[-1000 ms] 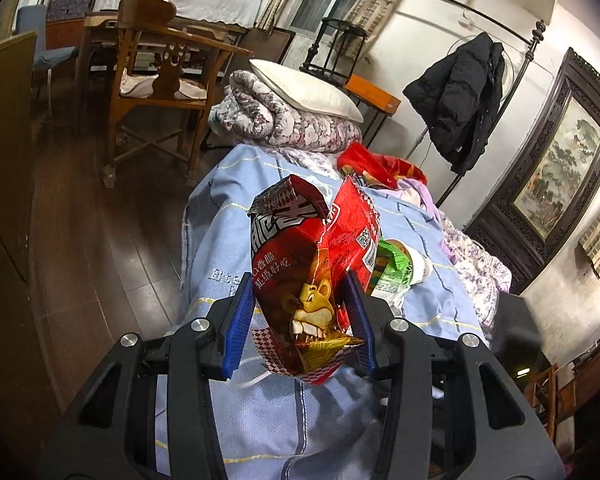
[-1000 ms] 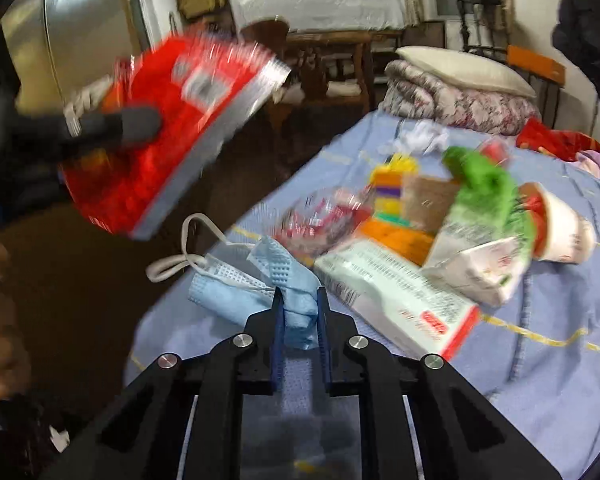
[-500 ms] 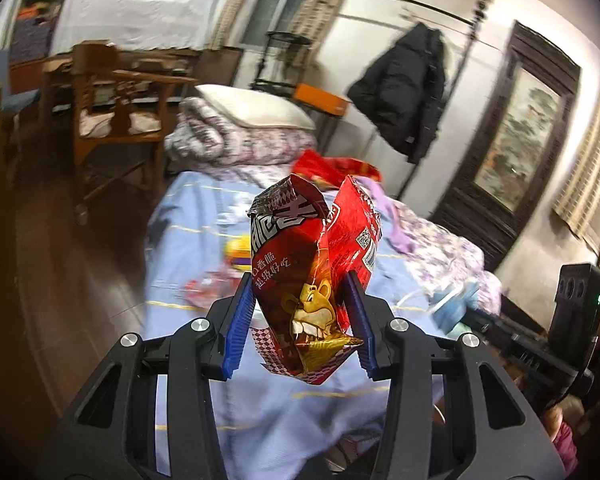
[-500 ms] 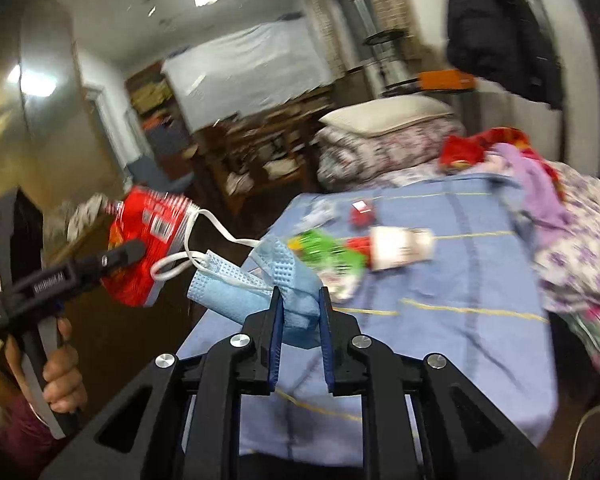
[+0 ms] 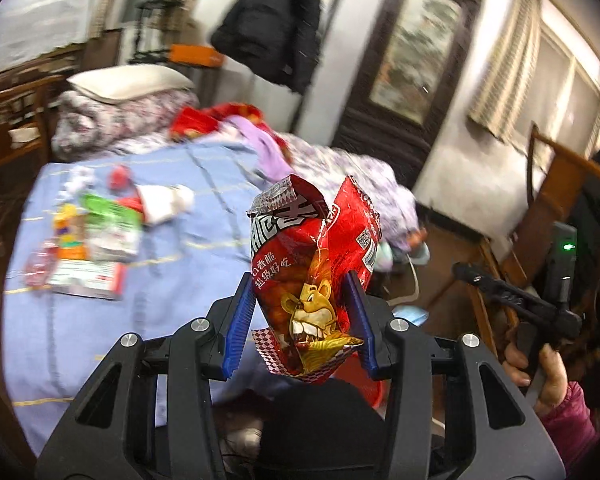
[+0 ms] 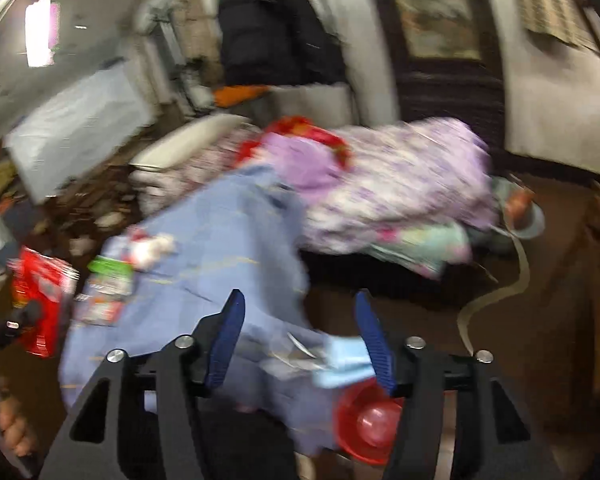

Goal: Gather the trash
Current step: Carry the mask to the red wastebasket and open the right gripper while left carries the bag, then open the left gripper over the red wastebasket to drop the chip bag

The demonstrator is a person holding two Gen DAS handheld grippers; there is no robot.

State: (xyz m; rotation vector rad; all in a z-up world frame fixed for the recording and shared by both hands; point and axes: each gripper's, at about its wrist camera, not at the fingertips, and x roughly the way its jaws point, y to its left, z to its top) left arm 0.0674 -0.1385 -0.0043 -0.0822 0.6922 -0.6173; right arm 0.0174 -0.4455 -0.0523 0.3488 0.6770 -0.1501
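Beside the blue-sheeted bed [image 5: 204,256] (wrappers litter its far end), the left gripper [image 5: 300,316] clamps a red snack bag [image 5: 312,264] while the right gripper [image 6: 300,332] opens, a blue mask [image 6: 346,364] loose above a red bin [image 6: 366,424].

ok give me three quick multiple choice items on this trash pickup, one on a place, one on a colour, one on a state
1. Where does the leftover trash pile lie?
A. on the blue bedsheet
B. on the floor
C. on a chair

2. What colour is the bin below the right gripper?
A. green
B. red
C. black

3. What does the left gripper hold?
A. a face mask
B. nothing
C. a red snack bag

Answers: 1 A, packets rest on the blue bedsheet. 2 B, its rim shows red. 3 C, both fingers press the red snack bag.
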